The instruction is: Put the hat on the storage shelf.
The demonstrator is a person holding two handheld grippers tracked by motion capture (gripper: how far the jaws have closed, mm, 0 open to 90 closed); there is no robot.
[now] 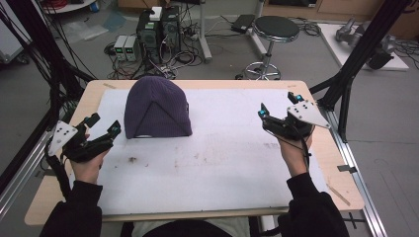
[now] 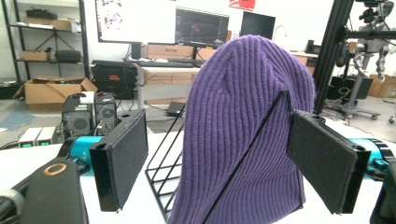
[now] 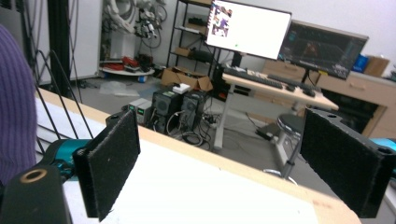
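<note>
High view: hat [image 1: 157, 108] beside left tool [image 1: 104, 126].

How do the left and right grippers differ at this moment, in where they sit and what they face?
The left gripper sits close beside the purple beanie on its wire stand; the right gripper is well away from it, near the table's far edge. The left gripper's jaws frame the beanie; the right's frame bare white mat. Both are open, holding nothing.

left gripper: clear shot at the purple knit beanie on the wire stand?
Probably yes. The left gripper is open beside the purple ribbed knit beanie draped over a black wire stand, and nothing lies between them on the white mat.
</note>
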